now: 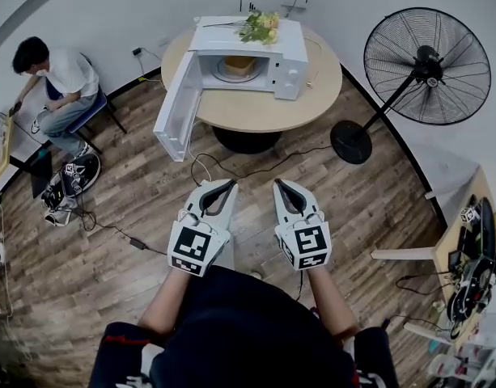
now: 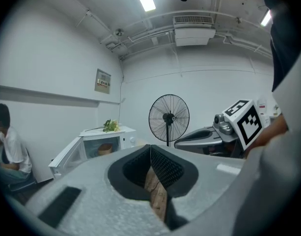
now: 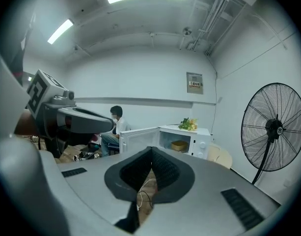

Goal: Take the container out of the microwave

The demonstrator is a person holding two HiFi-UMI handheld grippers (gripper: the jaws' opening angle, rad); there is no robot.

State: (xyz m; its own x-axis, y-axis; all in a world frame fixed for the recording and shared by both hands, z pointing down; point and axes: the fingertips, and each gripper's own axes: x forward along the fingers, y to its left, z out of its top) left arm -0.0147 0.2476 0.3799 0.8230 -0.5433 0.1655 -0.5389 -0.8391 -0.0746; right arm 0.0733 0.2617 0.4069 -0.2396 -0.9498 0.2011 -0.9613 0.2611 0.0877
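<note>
Head view: the microwave point(image 1: 290, 65) stands on the round counter point(image 1: 260, 110) well ahead of the person, its door point(image 1: 180, 107) swung wide to the left. The container point(image 1: 239, 65), a low yellowish tub, sits inside the cavity on the turntable. The left gripper point(image 1: 228, 186) and the right gripper point(image 1: 279, 185) are held side by side over the wooden floor point(image 1: 134, 176), both pointing toward the counter and both far short of it. The container lies almost straight ahead, between the two lines of aim and a shade closer to the left one. The open door stands on the left gripper's side.

Left gripper view: its fingers are closed tip to tip with nothing between them; only floor shows below the pads. The microwave is small and distant, up and to the left of the fingertips, with the container visible through the open front.

Right gripper view: its fingers are likewise pressed together and empty. The microwave sits beyond and a little right of the fingertips, door open toward the left, container plain inside.

The tub looks round, so I judge no long axis matters. Neither gripper is clearly nearer, though the right has the approach free of the door.
</note>
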